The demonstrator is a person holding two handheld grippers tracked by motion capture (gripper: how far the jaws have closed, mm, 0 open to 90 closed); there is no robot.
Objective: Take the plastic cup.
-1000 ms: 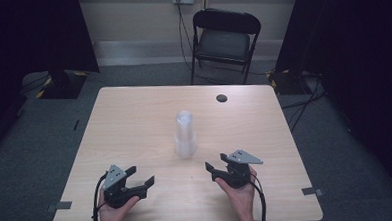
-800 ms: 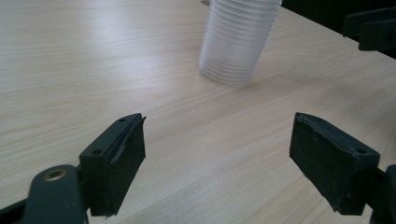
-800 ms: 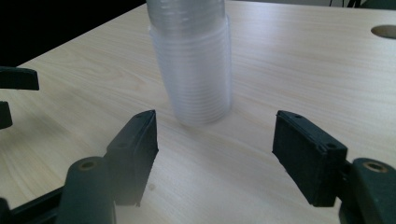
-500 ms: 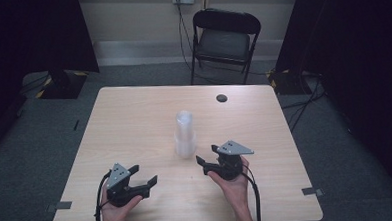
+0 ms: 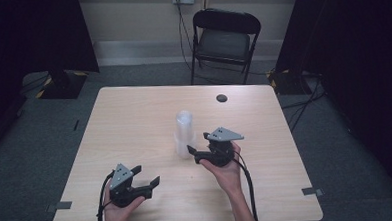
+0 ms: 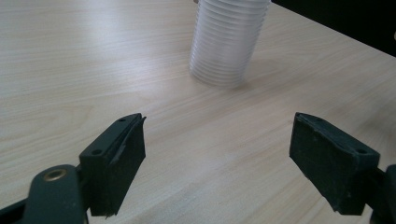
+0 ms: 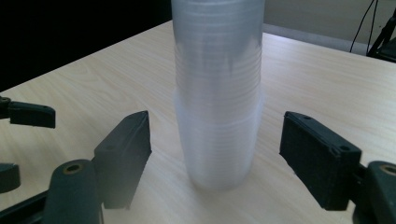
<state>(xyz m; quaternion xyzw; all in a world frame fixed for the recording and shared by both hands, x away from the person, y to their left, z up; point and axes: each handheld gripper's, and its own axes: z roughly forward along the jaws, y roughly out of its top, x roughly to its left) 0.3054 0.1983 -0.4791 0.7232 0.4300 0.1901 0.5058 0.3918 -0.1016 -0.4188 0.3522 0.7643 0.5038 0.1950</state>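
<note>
Right claw (image 7: 215, 154) just opening, wide, untouched cup stack (image 7: 217, 93) upright between its jaws.

light: dim room, dark curtains swallowing edges | glare: soft sheen lying on table (image 6: 70, 42) | blur: cup stack (image 7: 217, 93) showing hazy up close, high view grainy

**Cup stack upright at mid-table**

You have a tall stack of clear plastic cups (image 5: 184, 132) standing upright near the middle of the wooden table (image 5: 134, 118). The cups are translucent and whitish, nested tightly so their rims form fine horizontal ridges down the side. In your right gripper view the stack (image 7: 217, 93) widens slightly partway down, and its base sits flat on the tabletop. It stands alone, touching nothing else.
</note>
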